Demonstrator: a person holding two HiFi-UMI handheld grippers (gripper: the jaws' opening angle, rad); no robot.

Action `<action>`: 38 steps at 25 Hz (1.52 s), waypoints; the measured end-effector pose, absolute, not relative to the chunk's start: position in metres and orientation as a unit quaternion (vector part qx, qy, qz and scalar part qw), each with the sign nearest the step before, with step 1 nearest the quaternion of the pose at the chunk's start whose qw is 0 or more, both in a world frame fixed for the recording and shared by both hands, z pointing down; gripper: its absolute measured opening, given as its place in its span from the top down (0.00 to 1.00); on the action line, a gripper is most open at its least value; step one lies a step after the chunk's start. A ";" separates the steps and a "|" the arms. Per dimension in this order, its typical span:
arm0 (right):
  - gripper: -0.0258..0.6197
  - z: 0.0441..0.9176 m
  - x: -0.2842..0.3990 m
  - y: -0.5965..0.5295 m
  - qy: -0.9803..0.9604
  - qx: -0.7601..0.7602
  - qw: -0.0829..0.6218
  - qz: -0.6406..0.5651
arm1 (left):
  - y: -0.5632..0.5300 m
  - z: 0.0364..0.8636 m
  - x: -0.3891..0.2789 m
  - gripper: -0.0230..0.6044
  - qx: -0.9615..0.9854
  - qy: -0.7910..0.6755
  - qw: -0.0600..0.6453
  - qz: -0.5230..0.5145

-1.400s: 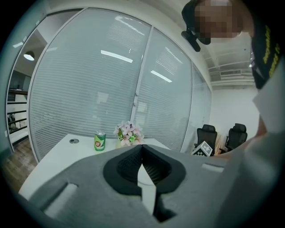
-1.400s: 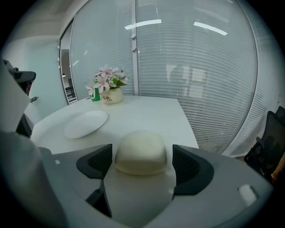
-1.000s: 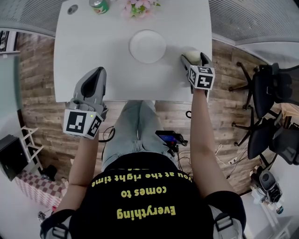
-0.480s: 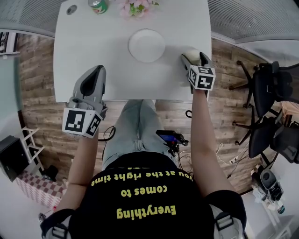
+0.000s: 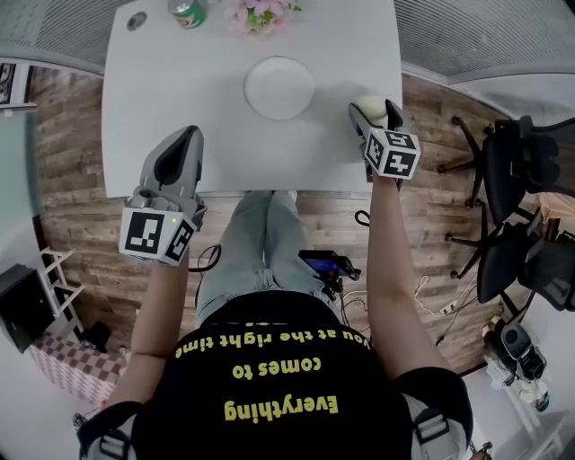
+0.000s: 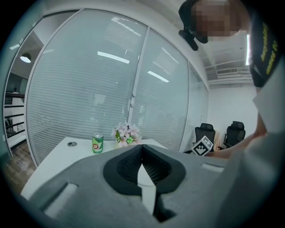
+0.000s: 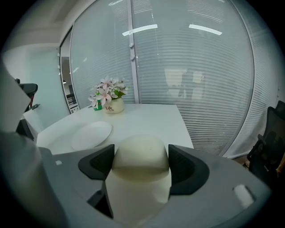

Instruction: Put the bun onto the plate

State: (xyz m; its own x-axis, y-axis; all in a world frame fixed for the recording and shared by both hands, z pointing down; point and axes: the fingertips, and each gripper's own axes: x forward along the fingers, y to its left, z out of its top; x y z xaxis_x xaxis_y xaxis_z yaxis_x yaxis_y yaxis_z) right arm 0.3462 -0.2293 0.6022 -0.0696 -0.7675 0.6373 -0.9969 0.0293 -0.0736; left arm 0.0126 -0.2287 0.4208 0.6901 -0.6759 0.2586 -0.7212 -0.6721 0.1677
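A pale round bun (image 7: 140, 151) sits between the dark pads of my right gripper (image 7: 140, 167), which is shut on it. From the head view, the bun (image 5: 367, 101) and right gripper (image 5: 376, 110) are at the table's right side, to the right of the white plate (image 5: 279, 87) and a little nearer me. The plate (image 7: 91, 134) lies bare, ahead and left of the bun. My left gripper (image 5: 187, 137) hovers over the table's near left edge, and in its own view the left gripper (image 6: 142, 149) has its jaws shut on nothing.
At the far edge of the white table (image 5: 162, 81) stand a green can (image 5: 187, 11) and a pot of pink flowers (image 5: 260, 13). A cable hole (image 5: 137, 20) is at the far left corner. Office chairs (image 5: 526, 180) stand right of the table.
My right gripper with the bun has shifted only slightly, its marker cube tipping a little right. The left gripper stays where it was.
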 end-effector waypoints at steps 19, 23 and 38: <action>0.36 0.489 0.338 -0.229 -0.708 0.655 0.190 0.185 | -0.222 0.385 0.003 0.96 0.913 -0.392 0.103 0.057; 0.36 0.465 0.335 -0.229 -0.712 0.657 0.178 0.172 | -0.223 0.371 0.002 0.96 0.913 -0.393 0.102 0.037; 0.36 0.415 0.320 -0.235 -0.724 0.657 0.159 0.139 | -0.229 0.344 -0.006 0.96 0.912 -0.400 0.090 0.007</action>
State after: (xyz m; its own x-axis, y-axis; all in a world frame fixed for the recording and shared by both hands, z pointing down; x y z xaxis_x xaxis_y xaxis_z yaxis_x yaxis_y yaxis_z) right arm 0.3196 -0.2349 0.4151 -0.0862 -0.9065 0.4133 -0.9952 0.0978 0.0070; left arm -0.0062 -0.2287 0.3435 0.6791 -0.7290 0.0856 -0.7317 -0.6630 0.1583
